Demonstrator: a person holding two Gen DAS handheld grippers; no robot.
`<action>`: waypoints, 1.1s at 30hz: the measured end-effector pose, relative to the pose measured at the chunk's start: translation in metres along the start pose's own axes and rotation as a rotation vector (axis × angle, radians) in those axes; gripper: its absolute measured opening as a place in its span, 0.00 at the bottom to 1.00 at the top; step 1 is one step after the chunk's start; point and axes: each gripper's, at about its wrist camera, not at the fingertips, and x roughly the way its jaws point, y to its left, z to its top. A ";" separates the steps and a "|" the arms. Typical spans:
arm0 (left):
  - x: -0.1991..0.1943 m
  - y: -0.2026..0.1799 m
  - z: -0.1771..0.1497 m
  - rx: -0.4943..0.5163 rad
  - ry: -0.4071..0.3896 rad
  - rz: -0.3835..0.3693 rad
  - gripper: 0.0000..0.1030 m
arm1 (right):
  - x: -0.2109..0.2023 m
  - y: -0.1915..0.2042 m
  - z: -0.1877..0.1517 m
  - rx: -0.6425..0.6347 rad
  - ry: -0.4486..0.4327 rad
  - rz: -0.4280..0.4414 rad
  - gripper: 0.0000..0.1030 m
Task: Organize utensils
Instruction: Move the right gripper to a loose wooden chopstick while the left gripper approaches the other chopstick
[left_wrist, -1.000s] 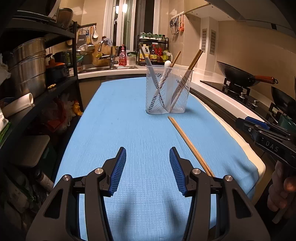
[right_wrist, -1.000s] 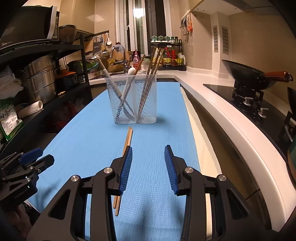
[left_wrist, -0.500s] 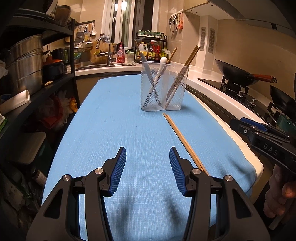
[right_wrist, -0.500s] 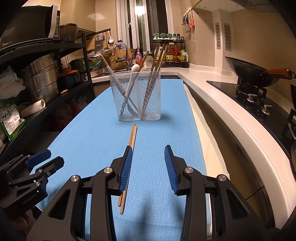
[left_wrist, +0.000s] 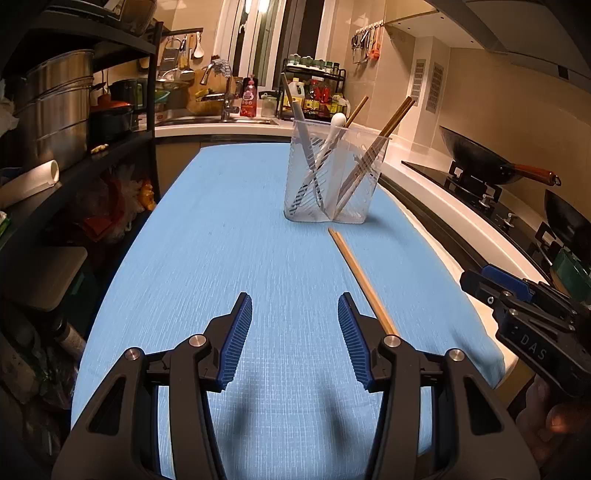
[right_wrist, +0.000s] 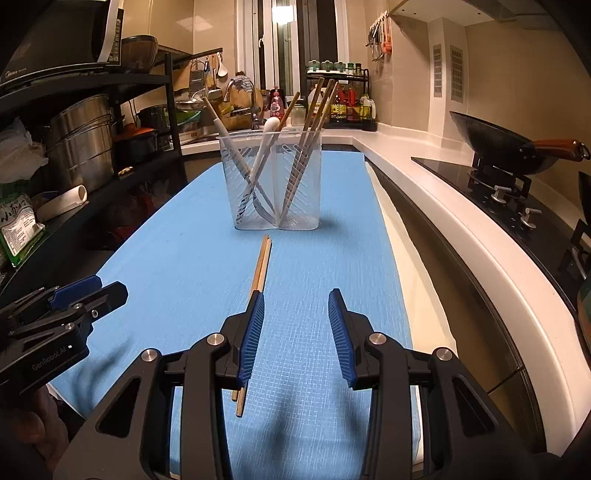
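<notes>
Hovering over a blue-covered table (left_wrist: 229, 236), the left hand-held gripper (left_wrist: 294, 341) has its blue-ribbed jaws standing apart with nothing between them, only the cloth showing in the gap. The right hand-held gripper (right_wrist: 296, 332) likewise has its jaws parted and empty, above the same blue surface. A pair of wooden chopsticks (right_wrist: 260, 269) lies flat on the table, side by side and touching; in the right wrist view it runs from about 12 o'clock of that gripper down past the outer edge of its left finger, at roughly 9 o'clock of the gap, outside the jaws. In the left wrist view the same pair slants away from behind the left gripper's right finger toward 1 o'clock. Beyond the chopsticks' far tips, near but apart from them, stands a clear plastic utensil holder (right_wrist: 277, 184) with two compartments. Its left compartment holds a white spoon (right_wrist: 267, 142) and other cutlery leaning crosswise, while its right compartment holds several more chopsticks (right_wrist: 314, 122) tilted toward 1 o'clock. At 3 o'clock of the scene in both views a dark wok (right_wrist: 495, 147) with a reddish handle sits on a black stove. At 9 o'clock, dark shelves carry large steel pots (left_wrist: 55, 107).
</notes>
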 end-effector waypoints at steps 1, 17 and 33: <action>0.000 0.000 0.000 0.002 -0.001 -0.001 0.41 | 0.001 0.000 0.000 -0.003 0.004 -0.002 0.36; 0.006 0.018 -0.005 -0.071 0.068 -0.036 0.17 | 0.054 0.018 -0.027 0.020 0.288 0.166 0.16; 0.009 0.016 -0.006 -0.065 0.080 -0.058 0.17 | 0.061 0.019 -0.030 0.019 0.301 0.114 0.18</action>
